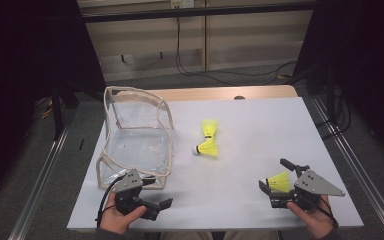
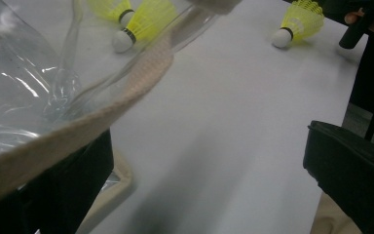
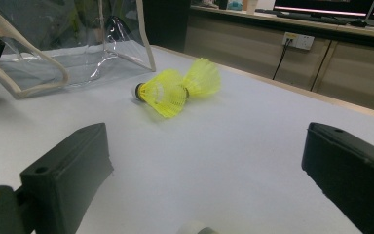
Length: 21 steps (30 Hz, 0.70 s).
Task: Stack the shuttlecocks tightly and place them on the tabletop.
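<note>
A clear plastic bag [image 1: 139, 145] with beige trim lies on its side at the table's left, mouth towards me. Two yellow shuttlecocks [image 1: 208, 140] rest touching each other mid-table, and the right gripper view has the pair [image 3: 173, 90] ahead. A third shuttlecock [image 1: 279, 180] lies between the wide-apart jaws of my right gripper [image 1: 272, 173], which is open; its white cork [image 3: 195, 228] peeks in at the bottom edge. My left gripper [image 1: 159, 192] is open at the bag's near corner, and the bag's trim [image 2: 126, 92] crosses above its left jaw.
The white board [image 1: 260, 125] covers the table, with bare surface at the back right and between the grippers. Metal rails run along both sides. Cables and cabinets stand behind the table.
</note>
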Motion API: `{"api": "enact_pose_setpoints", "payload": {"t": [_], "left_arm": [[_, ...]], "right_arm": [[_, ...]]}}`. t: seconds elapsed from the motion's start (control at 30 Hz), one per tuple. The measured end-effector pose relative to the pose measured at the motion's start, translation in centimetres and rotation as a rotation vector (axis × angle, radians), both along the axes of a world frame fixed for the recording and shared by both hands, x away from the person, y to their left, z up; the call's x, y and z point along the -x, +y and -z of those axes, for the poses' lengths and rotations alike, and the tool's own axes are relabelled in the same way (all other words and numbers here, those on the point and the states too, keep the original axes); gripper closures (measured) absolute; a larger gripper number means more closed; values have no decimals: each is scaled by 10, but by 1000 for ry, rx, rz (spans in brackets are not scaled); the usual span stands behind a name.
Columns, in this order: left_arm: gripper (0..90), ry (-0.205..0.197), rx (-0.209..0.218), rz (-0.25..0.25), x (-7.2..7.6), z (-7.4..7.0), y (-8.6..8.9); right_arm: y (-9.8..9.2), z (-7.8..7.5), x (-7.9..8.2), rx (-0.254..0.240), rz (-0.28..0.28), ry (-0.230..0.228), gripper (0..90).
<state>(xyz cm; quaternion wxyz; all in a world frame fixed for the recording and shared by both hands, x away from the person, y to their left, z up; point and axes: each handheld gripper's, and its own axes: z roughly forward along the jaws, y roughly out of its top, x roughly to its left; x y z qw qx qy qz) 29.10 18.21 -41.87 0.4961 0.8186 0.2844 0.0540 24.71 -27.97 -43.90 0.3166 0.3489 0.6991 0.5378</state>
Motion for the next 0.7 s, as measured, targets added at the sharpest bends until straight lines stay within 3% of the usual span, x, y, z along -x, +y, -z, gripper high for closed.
{"api": "enact_pose_setpoints", "payload": {"t": [0.2, 0.7], "left_arm": [[44, -20, -22, -1, -1, 2, 5], [42, -30, -15, -28, -2, -1, 14]], "right_arm": [[0, 0, 0, 1, 0, 0, 31], [0, 0, 0, 0, -2, 0, 31]]}}
